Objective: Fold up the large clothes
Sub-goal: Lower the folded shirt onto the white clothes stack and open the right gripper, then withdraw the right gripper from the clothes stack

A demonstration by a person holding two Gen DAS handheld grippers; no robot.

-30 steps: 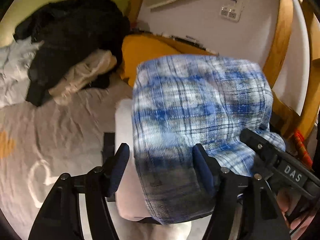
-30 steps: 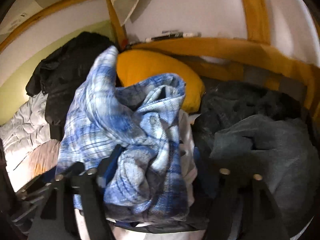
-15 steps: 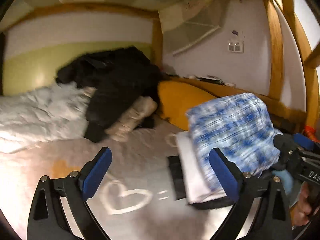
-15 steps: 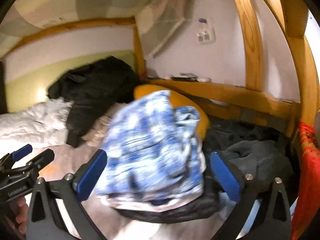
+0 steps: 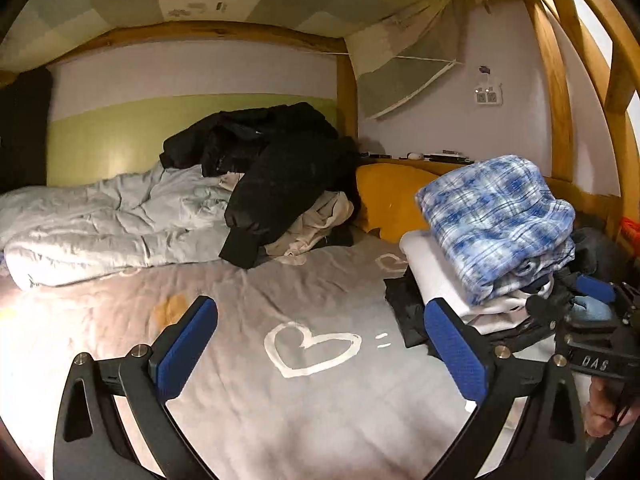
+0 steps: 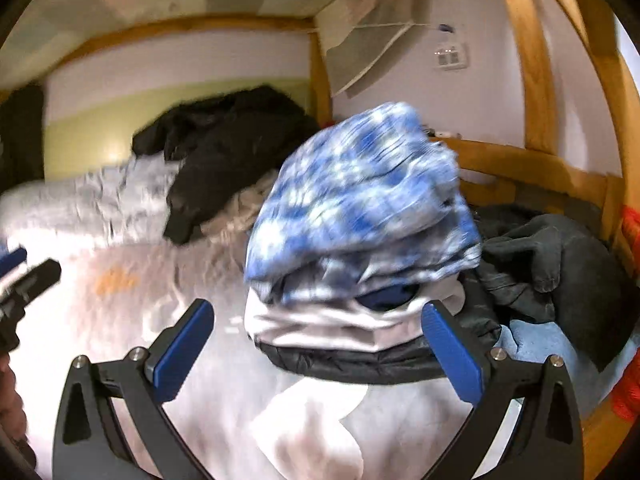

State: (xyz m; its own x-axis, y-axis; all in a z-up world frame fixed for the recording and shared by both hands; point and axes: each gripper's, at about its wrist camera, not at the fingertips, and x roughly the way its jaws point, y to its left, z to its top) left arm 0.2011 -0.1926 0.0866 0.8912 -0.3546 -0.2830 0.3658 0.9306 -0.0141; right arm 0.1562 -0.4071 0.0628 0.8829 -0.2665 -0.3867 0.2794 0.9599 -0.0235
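A folded blue-and-white plaid shirt [image 5: 496,216] [image 6: 360,196] lies on top of a stack, above a white garment [image 5: 432,276] and a black one [image 5: 404,304], on the right of the bed. My left gripper [image 5: 320,308] hangs over the grey sheet to the left of the stack. Its jaws are opening and nothing is between them. My right gripper [image 6: 316,308] is open in front of the stack, its blue pads apart from the cloth. A hand holds it at the right edge of the left wrist view.
A heap of black jackets [image 5: 280,168] and beige cloth lies at the back, with a pale duvet [image 5: 100,220] to its left and a yellow pillow [image 5: 392,200] behind the stack. Dark grey clothes [image 6: 560,260] lie right of the stack. A wooden bed frame [image 6: 532,168] bounds the right.
Both grippers let go of the plaid shirt, opened wide and drew back from the stack. The left one swung left over the heart-printed sheet.
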